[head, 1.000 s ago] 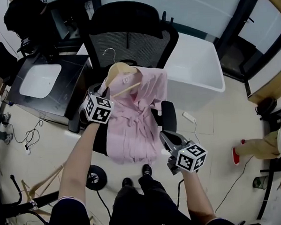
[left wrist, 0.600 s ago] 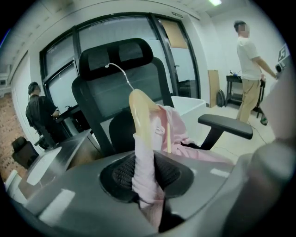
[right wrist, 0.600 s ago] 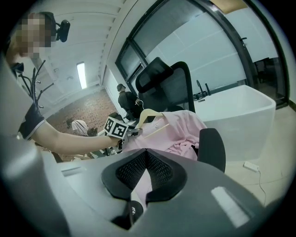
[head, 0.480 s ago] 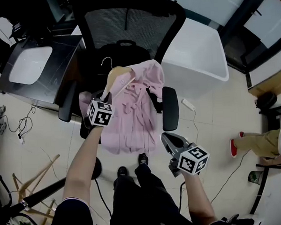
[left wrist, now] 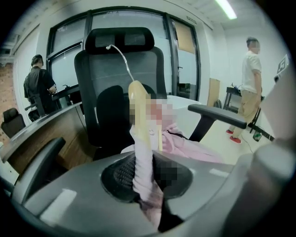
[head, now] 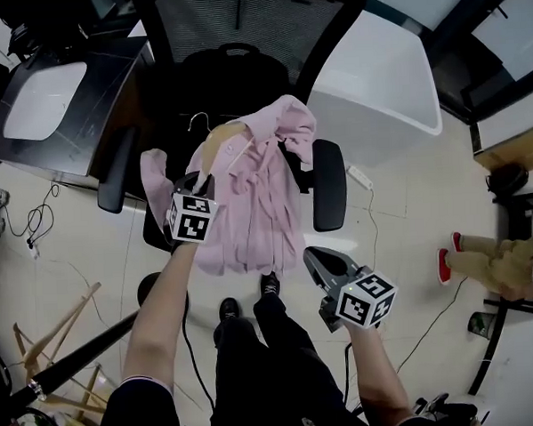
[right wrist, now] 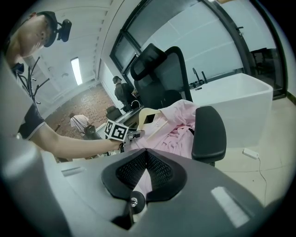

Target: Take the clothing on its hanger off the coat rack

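As the left gripper (head: 197, 178), jaws just closing, pinches the pink shirt (head: 259, 204) on its hanger (head: 215, 149) over the office chair (head: 328, 185), the right gripper (head: 319, 262) hangs closed and empty.

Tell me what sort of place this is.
Most likely an office. A black mesh-backed office chair with armrests stands beside a dark desk, and tall glass walls in dark frames run behind them.

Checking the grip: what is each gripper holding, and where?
The left gripper, whose jaws have just been closing, pinches the pink shirt at its shoulder, over one end of the wooden hanger. The right gripper holds nothing.
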Tool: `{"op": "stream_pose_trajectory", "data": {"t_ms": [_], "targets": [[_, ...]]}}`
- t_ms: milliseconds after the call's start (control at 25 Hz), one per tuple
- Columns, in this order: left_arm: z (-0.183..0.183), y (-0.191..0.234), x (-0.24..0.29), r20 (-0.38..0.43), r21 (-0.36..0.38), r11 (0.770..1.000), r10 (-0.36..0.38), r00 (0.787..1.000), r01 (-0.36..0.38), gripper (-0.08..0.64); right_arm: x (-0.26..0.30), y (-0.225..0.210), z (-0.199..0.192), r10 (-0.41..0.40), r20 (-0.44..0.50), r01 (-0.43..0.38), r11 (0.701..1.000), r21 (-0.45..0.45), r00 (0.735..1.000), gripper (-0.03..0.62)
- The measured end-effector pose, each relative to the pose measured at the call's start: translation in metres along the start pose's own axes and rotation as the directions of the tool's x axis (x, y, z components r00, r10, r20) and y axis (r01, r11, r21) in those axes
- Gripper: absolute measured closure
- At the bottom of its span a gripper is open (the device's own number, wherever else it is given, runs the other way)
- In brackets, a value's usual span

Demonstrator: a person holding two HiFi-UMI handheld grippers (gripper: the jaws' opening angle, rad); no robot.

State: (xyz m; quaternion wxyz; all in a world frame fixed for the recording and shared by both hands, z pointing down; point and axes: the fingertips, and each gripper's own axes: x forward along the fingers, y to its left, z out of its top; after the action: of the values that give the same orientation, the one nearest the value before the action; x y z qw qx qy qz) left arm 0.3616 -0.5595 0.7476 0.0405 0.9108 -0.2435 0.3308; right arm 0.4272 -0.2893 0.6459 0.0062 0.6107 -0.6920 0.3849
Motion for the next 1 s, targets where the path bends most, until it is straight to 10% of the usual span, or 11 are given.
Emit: {"op": "stream_pose_trajectory", "data": {"t_ms": [480,600,1000], "targets": [[-0.076,-0.005,0.04,-0.12,-0.098,0.995,-0.009,0.993,-0.003,0.489,0.0,-0.015,-0.031,-0.036,-0.033,0.036,0.999,0.018,0.999,0.591],[-0.079,-0.004,0.038,-0.148,-0.102,0.995,-0.01,0.989,-0.005,0.367,0.001,-0.01,-0.026,-0.029,-0.025,0.029,1.0,0.012,0.999,0.591],[0.004,0.008,-0.037,-0.021,-0.14,0.99,0.013,1.0,-0.016,0.345,0.009,0.033,0.051,0.045,0.063,-0.038,0.994,-0.101,0.997,0.591]]}}
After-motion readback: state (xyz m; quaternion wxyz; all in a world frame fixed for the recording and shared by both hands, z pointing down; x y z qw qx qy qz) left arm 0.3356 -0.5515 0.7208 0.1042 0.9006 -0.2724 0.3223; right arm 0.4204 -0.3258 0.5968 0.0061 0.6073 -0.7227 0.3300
